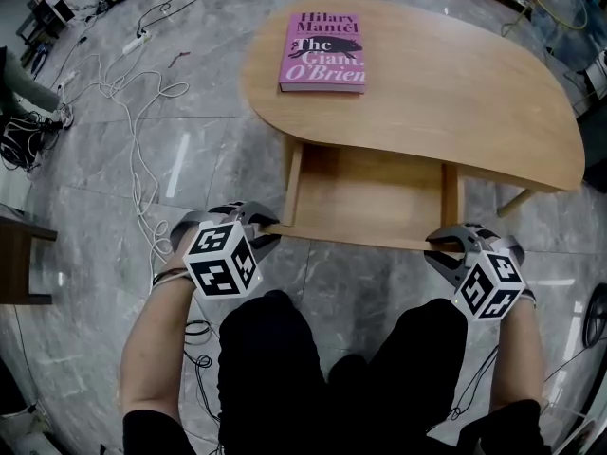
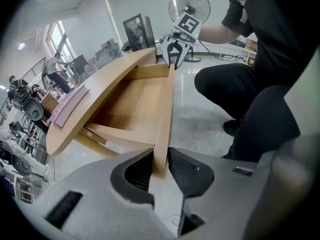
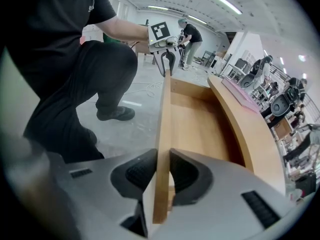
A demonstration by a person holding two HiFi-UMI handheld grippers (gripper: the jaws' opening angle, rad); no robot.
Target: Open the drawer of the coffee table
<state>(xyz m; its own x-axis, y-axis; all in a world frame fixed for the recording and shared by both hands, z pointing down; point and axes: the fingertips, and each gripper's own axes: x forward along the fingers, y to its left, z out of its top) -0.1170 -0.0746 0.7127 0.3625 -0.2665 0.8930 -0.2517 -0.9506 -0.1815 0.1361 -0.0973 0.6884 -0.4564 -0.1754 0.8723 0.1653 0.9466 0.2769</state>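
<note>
At the near edge of the coffee table's oval wooden surface (image 1: 446,93), the drawer (image 1: 370,197) stands pulled out, tray floor exposed, plain light wood. The left hand-held gripper (image 2: 160,164) is clamped on the front panel (image 2: 164,119) at its left end. Its jaws are partly closed, one ribbed pad on each face of the board, both touching wood. The right hand-held gripper (image 3: 161,171) does the same at the right end, pads pinching the panel across its thickness. Each gripper view shows the other gripper at the far end of that same board. Both point steeply down. A pink book (image 1: 322,52), "The Giant, O'Brien", lies flat on the surface's far side, well apart from both. The person crouches right behind the panel.
</note>
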